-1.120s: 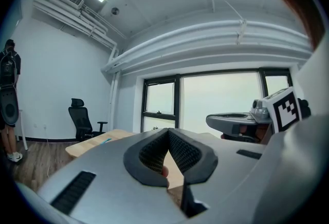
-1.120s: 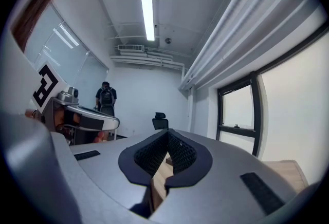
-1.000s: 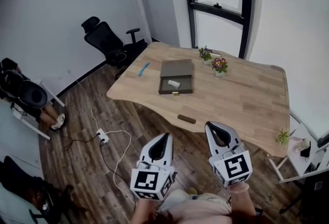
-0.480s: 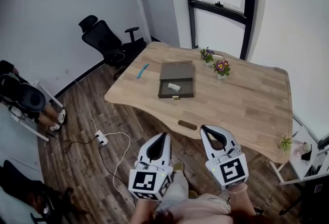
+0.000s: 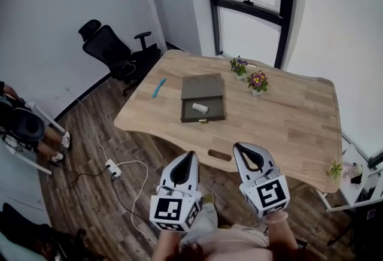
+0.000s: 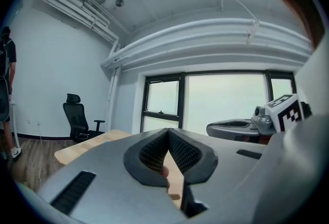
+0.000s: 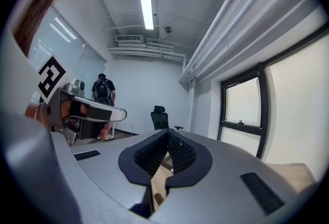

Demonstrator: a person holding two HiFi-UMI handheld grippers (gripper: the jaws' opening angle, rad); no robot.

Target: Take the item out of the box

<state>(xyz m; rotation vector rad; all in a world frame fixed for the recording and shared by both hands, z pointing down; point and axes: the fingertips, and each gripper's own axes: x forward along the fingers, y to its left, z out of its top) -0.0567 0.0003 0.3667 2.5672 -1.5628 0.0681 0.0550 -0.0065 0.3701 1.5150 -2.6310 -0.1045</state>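
Observation:
An open dark grey box (image 5: 203, 104) lies on the wooden table (image 5: 287, 116), its lid (image 5: 202, 86) folded back flat behind it. A small white item (image 5: 200, 108) rests inside the box tray. My left gripper (image 5: 190, 155) and right gripper (image 5: 238, 147) are held side by side off the table's near edge, well short of the box. Both point toward the table. In the left gripper view the left gripper (image 6: 168, 131) has its jaws closed tip to tip with nothing between them. The right gripper (image 7: 168, 133) is likewise shut and empty.
A blue pen-like object (image 5: 158, 87) lies left of the box. Two small flower pots (image 5: 239, 65) (image 5: 258, 81) stand behind it. A black office chair (image 5: 111, 50) is at the far left corner, a power strip (image 5: 111, 168) with cable on the floor, a seated person (image 5: 24, 125) at left.
Both grippers and the view have advanced toward the table, whose near edge now lies just ahead of the fingertips. The jaws stayed shut. The box and item have not moved.

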